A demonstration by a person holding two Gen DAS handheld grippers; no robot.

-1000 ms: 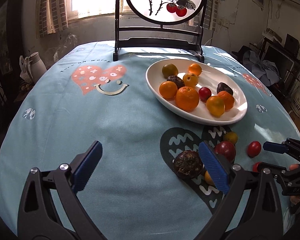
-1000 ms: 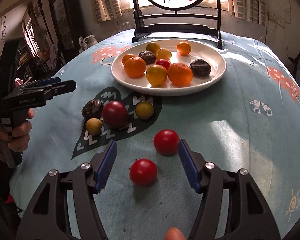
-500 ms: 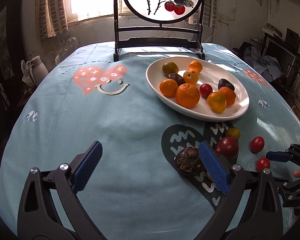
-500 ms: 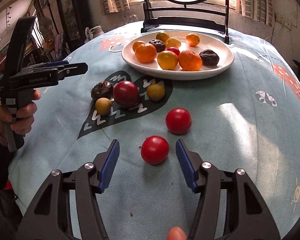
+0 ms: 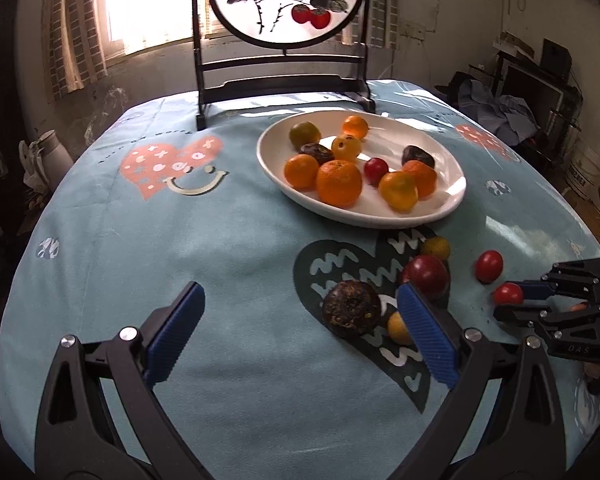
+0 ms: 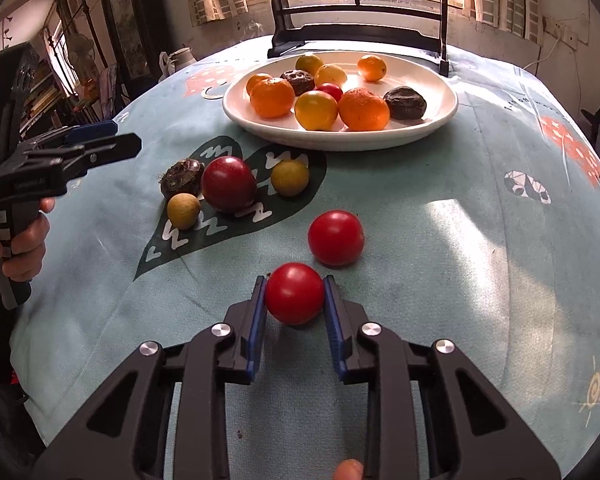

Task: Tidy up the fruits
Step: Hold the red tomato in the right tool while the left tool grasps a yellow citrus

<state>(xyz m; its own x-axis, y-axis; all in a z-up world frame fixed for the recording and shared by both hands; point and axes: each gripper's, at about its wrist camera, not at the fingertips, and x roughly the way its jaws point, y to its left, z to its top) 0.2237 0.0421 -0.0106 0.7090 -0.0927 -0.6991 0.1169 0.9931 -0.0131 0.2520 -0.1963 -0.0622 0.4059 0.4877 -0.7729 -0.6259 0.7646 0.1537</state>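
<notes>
Left gripper (image 5: 300, 334): hovering over the light blue printed tablecloth (image 5: 220, 248), blue pads wide apart, holding nothing; a dark wrinkled round fruit (image 5: 352, 308) is lying just ahead, inside its right pad.
Loose fruit: a dark red plum (image 6: 229, 184) and two small yellow-green fruits are waiting left of and beyond the right gripper (image 6: 295, 300).
Right gripper: jaws have just been closing; pads are now pressing both sides of the small round red tomato (image 6: 295, 293), on the cloth.
Second red tomato (image 6: 336, 237): sitting just beyond the fingertips.
White oval ceramic plate (image 6: 440, 92): lying farther ahead, already carrying oranges.
Meaning: grasp looks secured; lifting toward the plate is probably next.
</notes>
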